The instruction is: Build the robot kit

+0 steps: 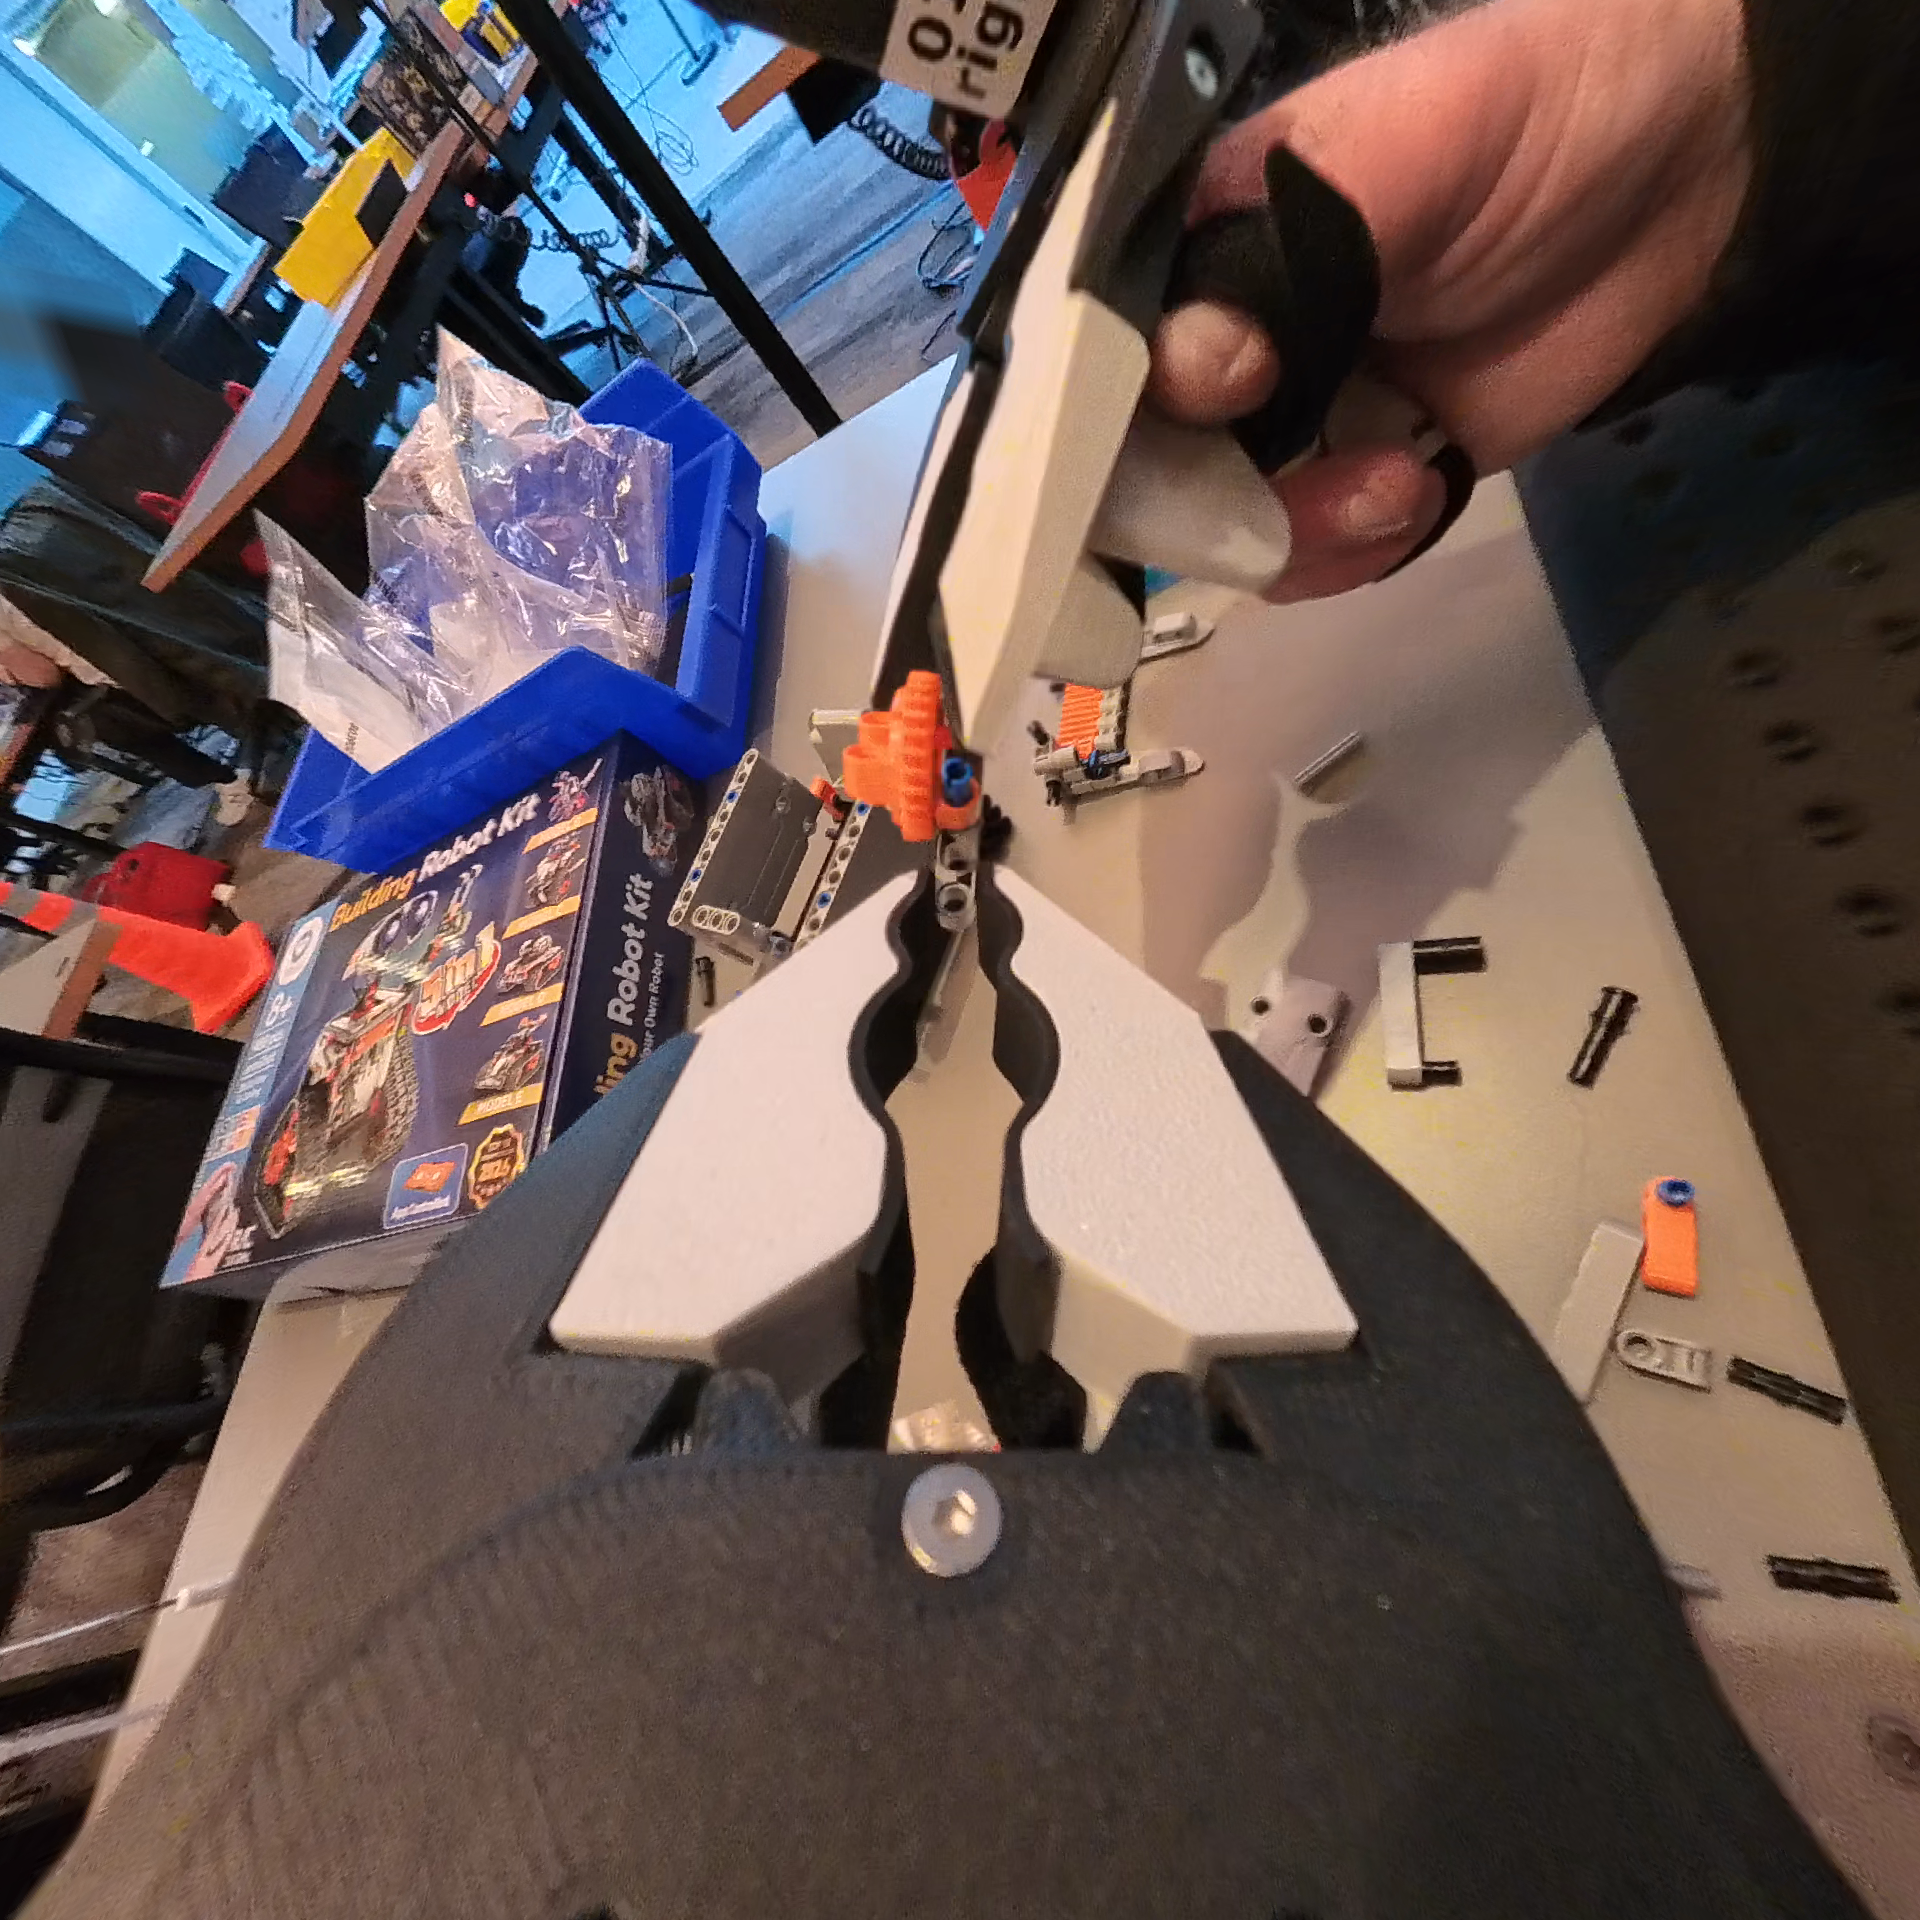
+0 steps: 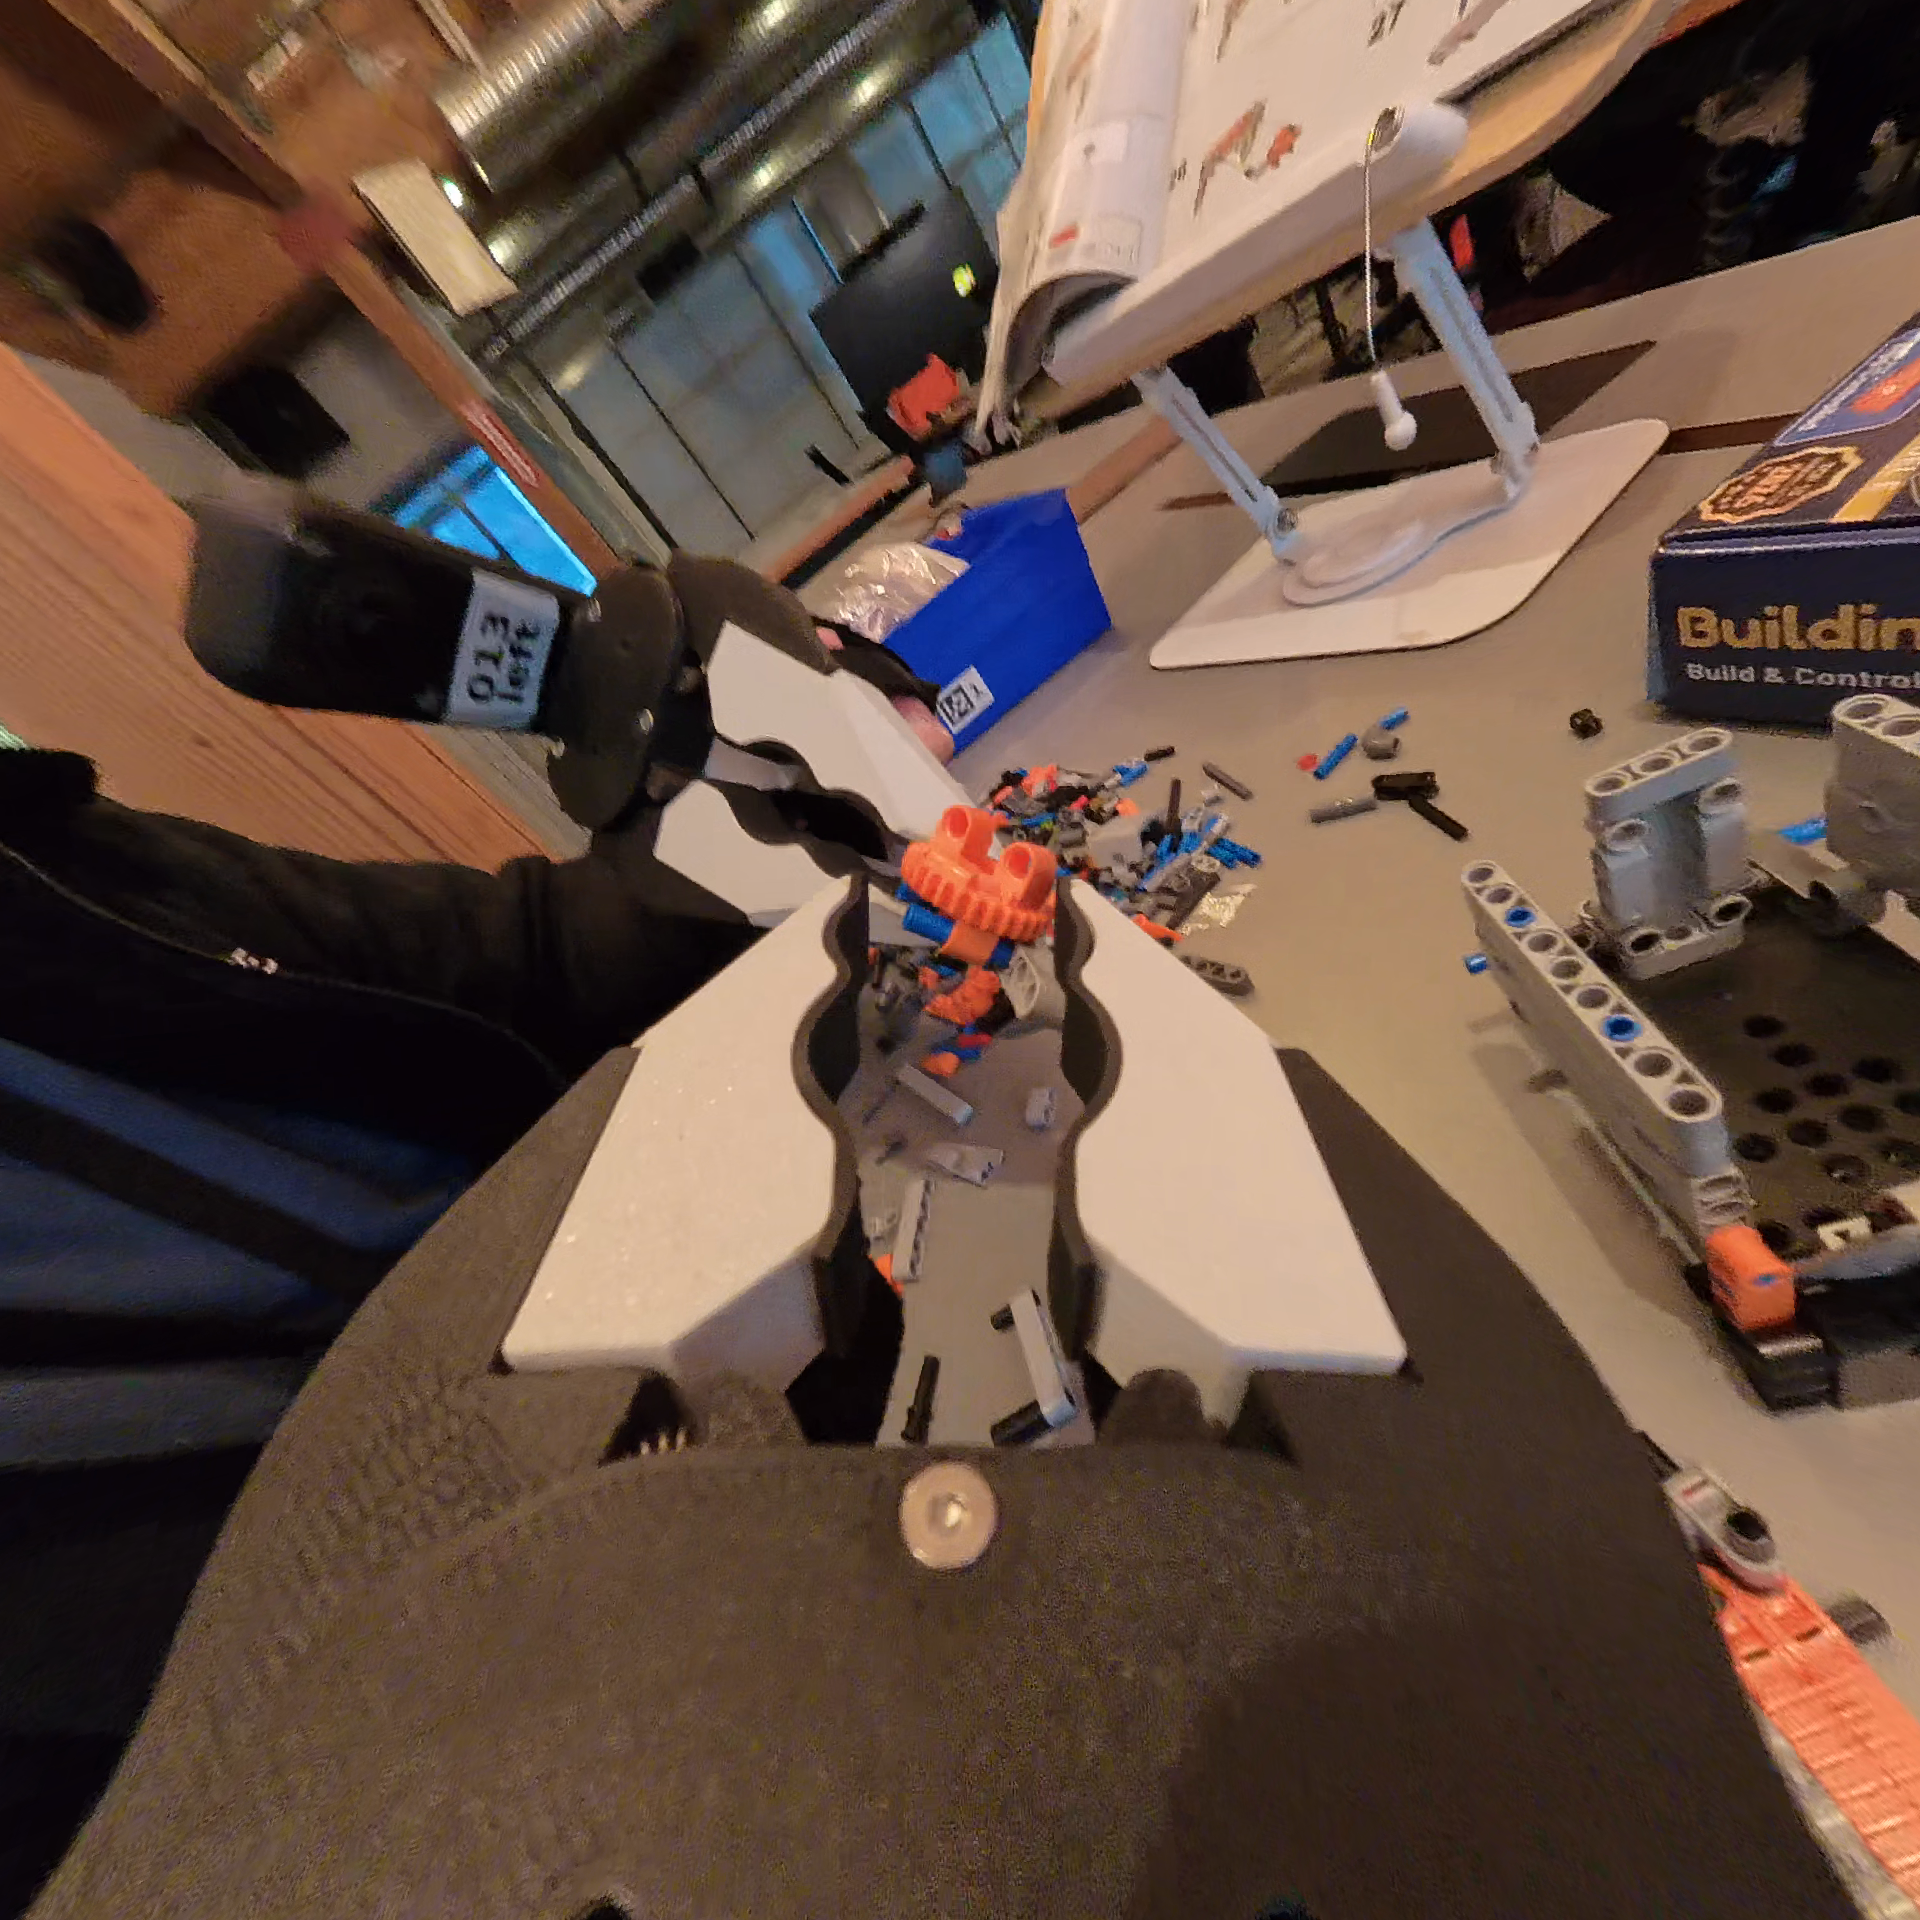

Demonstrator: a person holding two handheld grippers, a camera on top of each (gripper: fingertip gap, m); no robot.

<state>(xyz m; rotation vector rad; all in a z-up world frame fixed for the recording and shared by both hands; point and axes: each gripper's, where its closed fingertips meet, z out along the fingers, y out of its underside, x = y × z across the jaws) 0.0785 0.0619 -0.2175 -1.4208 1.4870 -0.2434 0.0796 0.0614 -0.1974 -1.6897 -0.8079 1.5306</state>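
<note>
My left gripper (image 1: 954, 878): clenched on a small grey beam (image 1: 952, 891), pinched between my fingertips above the table (image 1: 1455, 831).
My right gripper (image 2: 961, 904): closed around the orange gear piece (image 2: 977, 883); in the left wrist view it comes down from above, a hand (image 1: 1507, 239) on its grip.
How the two meet: gear piece and grey beam look joined as one small cluster with a blue pin (image 1: 958, 771); I cannot tell exactly how they connect.
Where it is: held in the air, clear of the tabletop, over scattered parts.
Beneath: a pile of loose pieces (image 2: 1122, 831).
Nearby: a grey frame assembly (image 1: 758, 862) just beside the cluster; a kit box (image 1: 436, 1039); a blue bin (image 1: 686, 665) holding plastic bags (image 1: 499, 540).
Farther off: an open booklet (image 2: 1195, 125) on a white stand (image 2: 1403, 540).
</note>
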